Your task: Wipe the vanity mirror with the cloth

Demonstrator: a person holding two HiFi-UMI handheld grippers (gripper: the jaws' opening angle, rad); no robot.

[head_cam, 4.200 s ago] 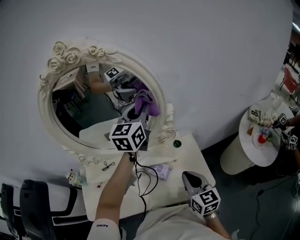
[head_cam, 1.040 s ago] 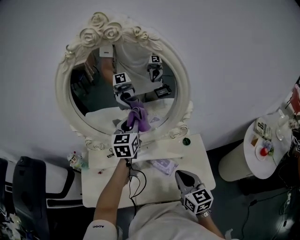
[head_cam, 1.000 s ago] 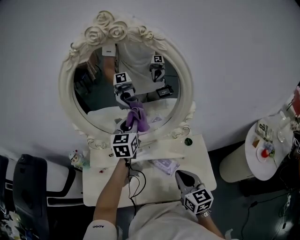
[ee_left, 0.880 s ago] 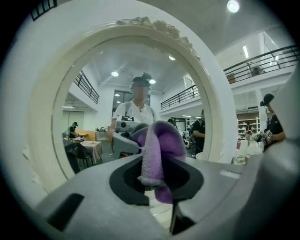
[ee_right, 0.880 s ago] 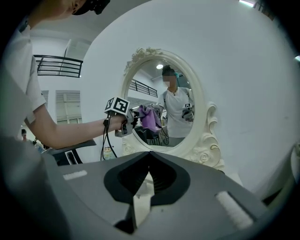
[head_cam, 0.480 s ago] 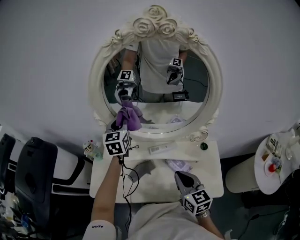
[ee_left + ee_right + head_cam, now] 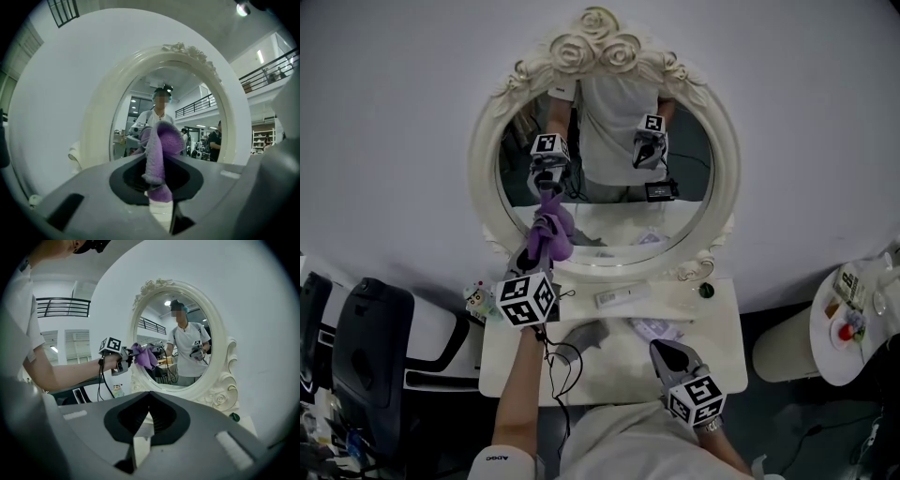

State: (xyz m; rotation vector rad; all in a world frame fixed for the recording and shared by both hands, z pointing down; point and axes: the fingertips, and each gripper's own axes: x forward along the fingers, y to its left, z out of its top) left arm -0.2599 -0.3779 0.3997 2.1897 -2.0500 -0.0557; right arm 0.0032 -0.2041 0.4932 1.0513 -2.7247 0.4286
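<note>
1. The left tongs [image 7: 538, 249] pinch a purple cloth [image 7: 551, 232]. In the left gripper view the strip stands up between the jaws, with its top folded over.
2. The cloth's long axis follows the line of those tongs, from the jaws forward to the mirror [image 7: 727, 173]. Its far end lies against the glass in the lower left part of the oval, just inside the frame, where it meets its own reflection.
3. The mirror stands upright at the back of the white tabletop [image 7: 722, 352] and faces the person. Carved roses [image 7: 595, 42] sit at the top of its frame. From the right gripper view it looks taller than wide.
4. The right tongs [image 7: 656, 347] are pressed together with nothing between them. They sit over the near right part of the tabletop, well apart from the mirror, and point toward it.
5. Only the head view shows both tongs at once. Only it shows the flat things on the tabletop: a tube [image 7: 619, 297] just in front of the frame's foot and a pale packet [image 7: 661, 328] nearer the person.
6. Only the right gripper view shows the left tongs from the side, with the forearm roughly level and the cloth bunched at the glass's left rim.
7. Only the left gripper view shows the pinch itself close up.
8. The glass reflects both tongs and a person in a white shirt.
</note>
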